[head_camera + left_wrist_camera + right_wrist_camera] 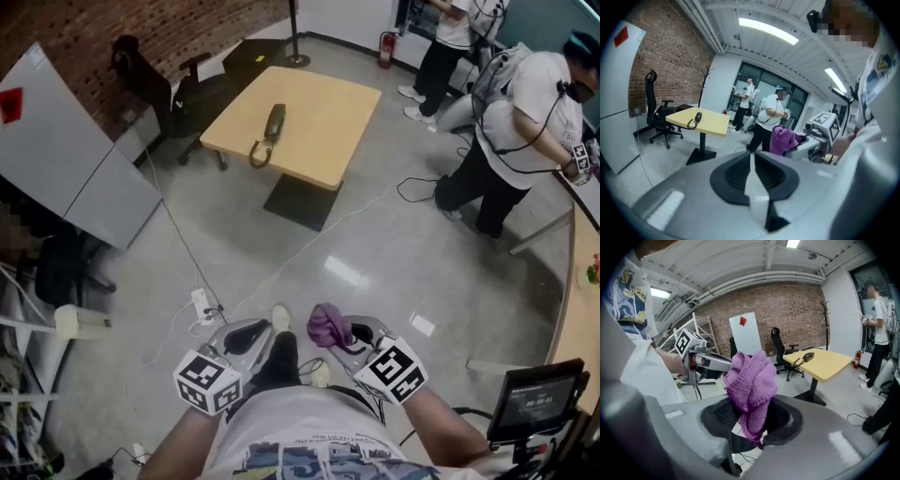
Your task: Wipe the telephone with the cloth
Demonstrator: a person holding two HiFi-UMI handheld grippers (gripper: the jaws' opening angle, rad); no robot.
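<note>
The dark telephone (pixel 273 123) lies with its coiled cord on the yellow table (pixel 323 141), far ahead of me across the floor. My right gripper (pixel 349 332) is held near my waist, shut on a bunched purple knitted cloth (pixel 328 324). In the right gripper view the cloth (pixel 750 383) bulges up out of the jaws and hides the fingertips. My left gripper (pixel 261 329) hangs beside it; its jaws (pixel 751 155) stand together with nothing between them. The left gripper view shows the telephone (pixel 698 116) small on the distant table (pixel 712 124).
Black office chairs (pixel 155 82) stand left of the table by a brick wall. A grey-white panel (pixel 80 164) leans at the left. Two people (pixel 520 122) stand at the right by a curved counter. Cables and a power strip (pixel 202 305) lie on the floor near my feet.
</note>
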